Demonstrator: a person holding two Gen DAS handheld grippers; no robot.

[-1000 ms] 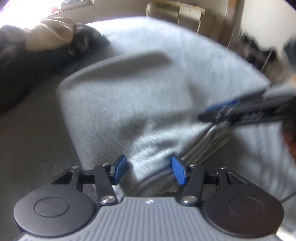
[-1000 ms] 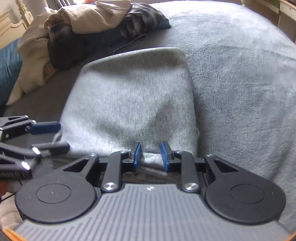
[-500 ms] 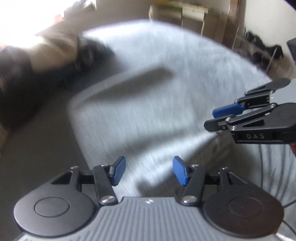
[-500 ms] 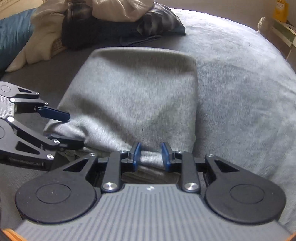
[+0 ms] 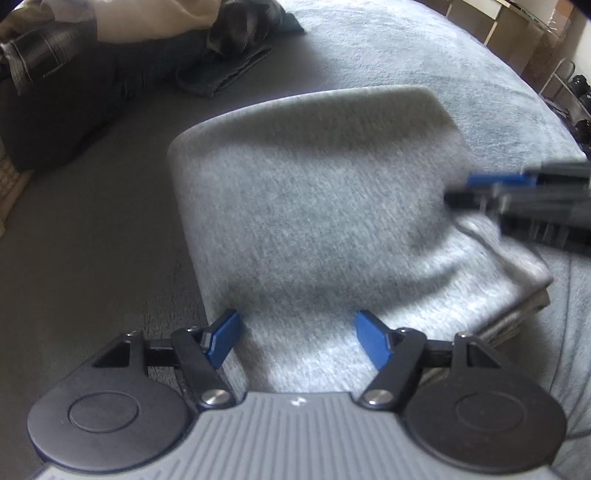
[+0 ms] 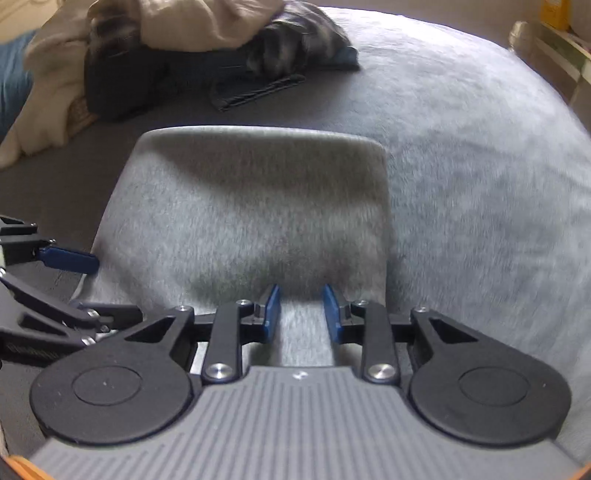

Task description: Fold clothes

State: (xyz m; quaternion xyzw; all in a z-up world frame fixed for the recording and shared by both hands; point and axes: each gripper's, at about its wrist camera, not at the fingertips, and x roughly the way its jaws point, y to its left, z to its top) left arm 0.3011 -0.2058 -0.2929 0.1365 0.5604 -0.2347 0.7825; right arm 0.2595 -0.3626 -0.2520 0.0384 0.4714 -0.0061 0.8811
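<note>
A folded grey garment lies on the grey bed cover, its stacked layers showing at the right edge. My left gripper hovers over the garment's near left corner. Its jaws are opening wide, with cloth below them and the blue pads pressing on nothing. My right gripper holds a raised ridge of the garment between its narrow pads at the near edge. It appears blurred in the left wrist view as the right gripper. The left gripper shows at the left of the right wrist view.
A heap of dark, plaid and beige clothes lies at the far left of the bed, with a dark folded piece beside it. Wooden furniture and a metal rack stand beyond the bed's far right edge.
The left jaws have spread wider and no longer pinch the bunched near edge. Both grippers have shifted across the bed, and the clothes heap now fills more of each view.
</note>
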